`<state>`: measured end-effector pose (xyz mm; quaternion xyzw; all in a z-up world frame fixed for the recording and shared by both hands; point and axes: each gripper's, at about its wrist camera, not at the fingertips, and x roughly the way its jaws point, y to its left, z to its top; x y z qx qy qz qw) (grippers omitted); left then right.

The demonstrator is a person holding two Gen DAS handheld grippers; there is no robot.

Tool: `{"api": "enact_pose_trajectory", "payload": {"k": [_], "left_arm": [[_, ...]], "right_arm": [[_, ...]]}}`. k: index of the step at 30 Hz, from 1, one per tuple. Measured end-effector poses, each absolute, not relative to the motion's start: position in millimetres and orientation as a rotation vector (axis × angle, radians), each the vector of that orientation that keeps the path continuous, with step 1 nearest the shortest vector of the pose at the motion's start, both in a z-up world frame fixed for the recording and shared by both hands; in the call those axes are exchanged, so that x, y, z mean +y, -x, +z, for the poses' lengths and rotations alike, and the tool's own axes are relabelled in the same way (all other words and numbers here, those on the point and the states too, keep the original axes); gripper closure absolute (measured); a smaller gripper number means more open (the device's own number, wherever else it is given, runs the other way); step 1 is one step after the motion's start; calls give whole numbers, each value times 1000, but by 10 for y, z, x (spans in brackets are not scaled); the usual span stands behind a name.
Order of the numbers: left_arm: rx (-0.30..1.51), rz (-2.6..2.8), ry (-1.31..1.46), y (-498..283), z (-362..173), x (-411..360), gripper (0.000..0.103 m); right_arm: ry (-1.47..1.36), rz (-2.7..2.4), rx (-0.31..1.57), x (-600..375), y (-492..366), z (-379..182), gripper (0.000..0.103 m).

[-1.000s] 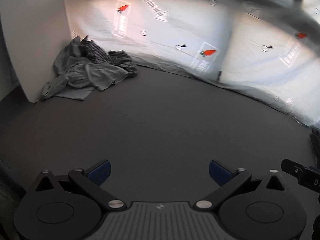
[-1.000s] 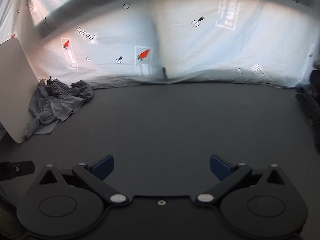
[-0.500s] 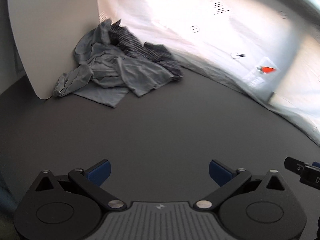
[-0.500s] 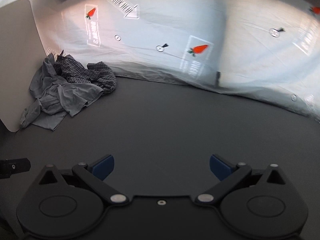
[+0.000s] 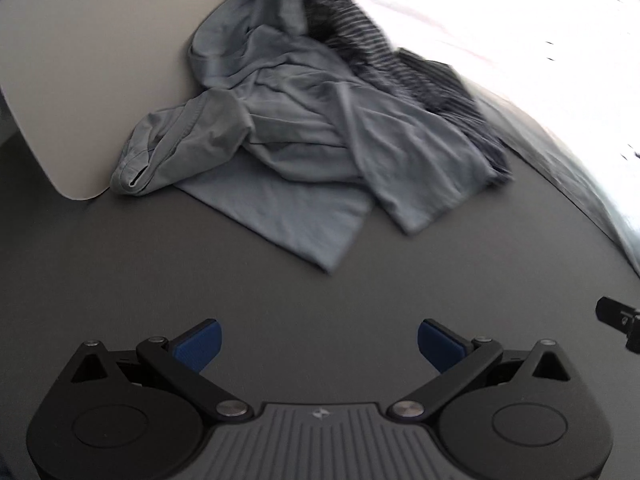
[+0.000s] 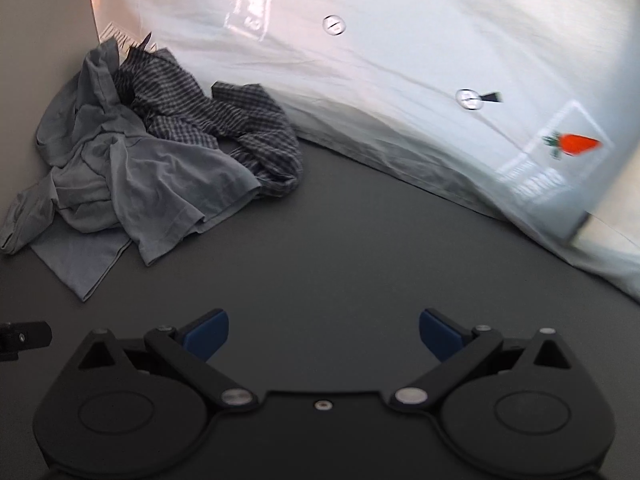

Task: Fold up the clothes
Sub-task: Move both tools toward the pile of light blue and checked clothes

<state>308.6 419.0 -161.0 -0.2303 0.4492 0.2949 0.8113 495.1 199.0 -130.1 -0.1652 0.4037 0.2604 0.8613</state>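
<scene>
Approaching the pile, by the look of it: both tools point at the heap and neither has touched cloth.

- Left tool point(image 5: 318, 338): blue pads spread wide, nothing between them. It hangs over bare dark surface point(image 5: 120, 272), near the closest corner of the grey shirt point(image 5: 304, 160).
- Right tool point(image 6: 323, 334): also spread wide and empty, further out, with a stretch of surface between it and the pile.
- Clothes: 2 garments heaped in the far left corner. Grey shirt on top and in front; checked garment point(image 6: 224, 120) behind and partly under it, against the white printed sheet point(image 6: 400, 80). Pile leans on a pale upright panel point(image 5: 100, 60).

Risks, as judgement:

1. Picking 2 layers at once. The grey shirt is bunched, its folds overlapping, and a pinch into the middle of the heap could gather several plies or snag the checked garment too, dragging both out together.
2. Wrong hold points. The near flat corner is the only clean edge showing; the rolled sleeve or hem at the left gives no clear seam. Lifting by a random fold leaves the shirt twisted, with no way to spread it.
3. Pads skidding on the surface. A flat corner lying tight on it may slip from under the pads.
4. Bumping the panel. It stands right beside the pile, so a wide left approach could knock it.
5. Motion blur at the heap's far side hides how the 2 garments interlock; I cannot tell how tangled they are.
</scene>
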Motion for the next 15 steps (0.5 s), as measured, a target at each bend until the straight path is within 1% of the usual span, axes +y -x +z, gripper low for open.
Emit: {"api": "enact_pose_trajectory", "payload": {"k": [5, 6, 8, 10, 11, 12, 13, 14, 15], "left_arm": [[947, 670, 520, -3302, -1810, 4596, 0], [942, 678, 519, -3343, -1842, 4657, 0], [933, 687, 514, -3408, -1888, 4758, 0], [921, 696, 511, -3464, -1926, 4846, 1], [910, 698, 519, -3476, -1934, 4879, 2], [896, 695, 533, -3480, -1941, 4908, 2], [882, 690, 549, -3482, -1948, 4935, 2], [874, 684, 559, -3489, -1955, 4951, 4], [867, 678, 569, -3496, -1961, 4964, 6]], "right_arm": [[386, 595, 861, 2461, -5256, -1614, 1], [393, 605, 860, 2542, -5307, -1666, 4], [404, 632, 848, 2680, -5391, -1744, 11], [414, 672, 826, 2823, -5439, -1801, 21], [420, 699, 814, 2892, -5450, -1824, 23], [429, 734, 798, 2958, -5447, -1844, 33], [443, 769, 779, 3027, -5434, -1863, 40], [460, 804, 758, 3103, -5413, -1883, 42], [479, 838, 735, 3182, -5385, -1903, 46]]}}
